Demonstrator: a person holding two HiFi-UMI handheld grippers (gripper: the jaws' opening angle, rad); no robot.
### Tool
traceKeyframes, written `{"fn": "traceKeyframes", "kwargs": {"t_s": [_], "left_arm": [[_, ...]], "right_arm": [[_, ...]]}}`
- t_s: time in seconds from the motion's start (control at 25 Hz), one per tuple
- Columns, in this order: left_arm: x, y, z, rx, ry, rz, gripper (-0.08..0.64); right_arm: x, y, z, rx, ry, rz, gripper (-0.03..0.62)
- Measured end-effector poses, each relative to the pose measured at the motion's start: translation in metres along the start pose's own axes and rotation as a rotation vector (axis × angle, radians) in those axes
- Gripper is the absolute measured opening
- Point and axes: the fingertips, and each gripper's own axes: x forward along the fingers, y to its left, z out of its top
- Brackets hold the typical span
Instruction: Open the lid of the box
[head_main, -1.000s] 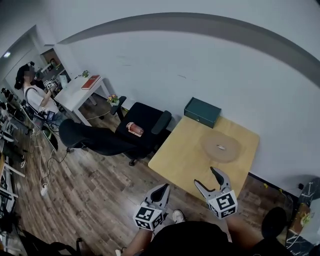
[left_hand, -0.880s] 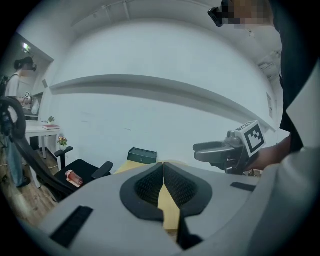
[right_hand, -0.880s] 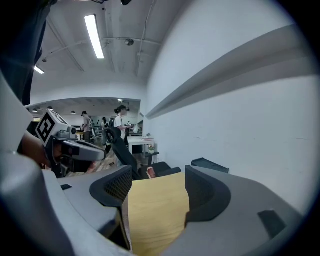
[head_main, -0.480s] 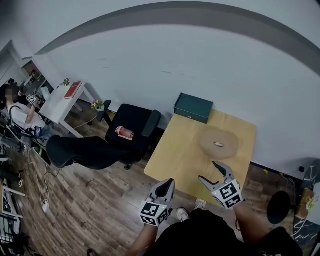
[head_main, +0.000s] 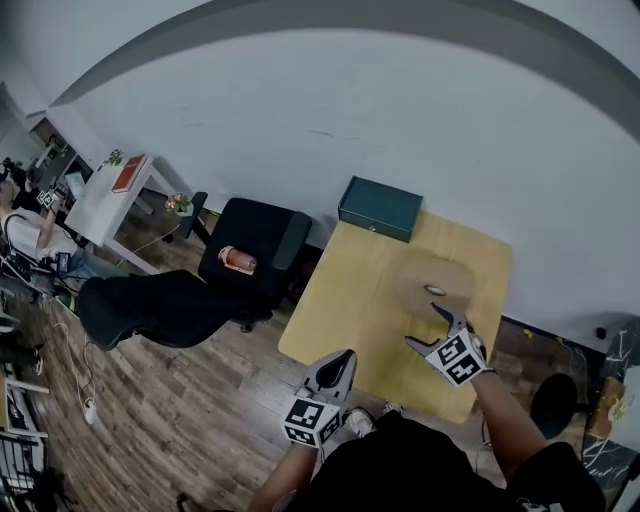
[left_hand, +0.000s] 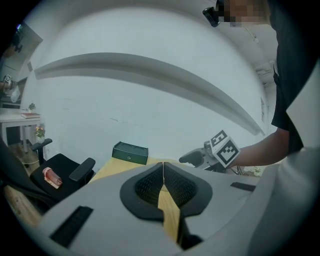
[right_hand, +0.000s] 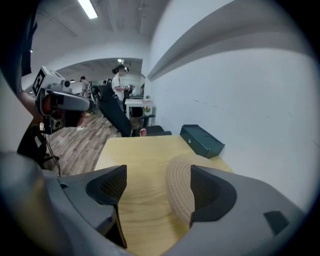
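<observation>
Left gripper (left_hand: 163, 175): jaws closed pad to pad, nothing between them; held back at the near edge of the surface (head_main: 350, 320), judged to be waiting in reserve
Right gripper (right_hand: 157, 172): jaws wide apart and just been opening, pads touching nothing; tilted down, judged readied for a grasp
Round woven piece (right_hand: 181, 192): flat on the surface just ahead of the right jaws, partly behind one of them
Dark green box (right_hand: 202, 140): lid down, well beyond both jaws, against the wall; untouched
Doubt: which item is the task's box cannot be settled

Grey left claw (head_main: 344, 358), right claw (head_main: 424, 325), black-white marker cubes (head_main: 312, 422), black shirt (head_main: 400, 472).
</observation>
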Motion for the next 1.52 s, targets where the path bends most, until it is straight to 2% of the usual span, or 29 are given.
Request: {"fn": "traceKeyframes", "kwargs": {"t_s": [0.24, 0.48, 0.76, 1.08, 1.52], "left_arm": [[0.012, 0.010, -0.004, -0.019, 0.018, 0.009, 0.021], [0.020, 0.016, -0.014, -0.026, 0.048, 0.013, 0.021], [0.032, 0.003, -0.017, -0.014, 0.063, -0.026, 0.021], [0.038, -0.007, -0.027, -0.029, 0.086, -0.055, 0.021], [0.035, 0.013, -0.022, -0.040, 0.069, -0.021, 0.021]], "right_arm": [[0.030, -0.029, -0.019, -0.066, 0.130, 0.019, 0.462], [0.057, -0.036, -0.047, -0.154, 0.283, 0.101, 0.462], [0.076, -0.054, -0.067, -0.188, 0.408, 0.127, 0.453], [0.087, -0.052, -0.065, -0.223, 0.468, 0.184, 0.365], [0.085, -0.055, -0.065, -0.206, 0.470, 0.168, 0.350]]}}
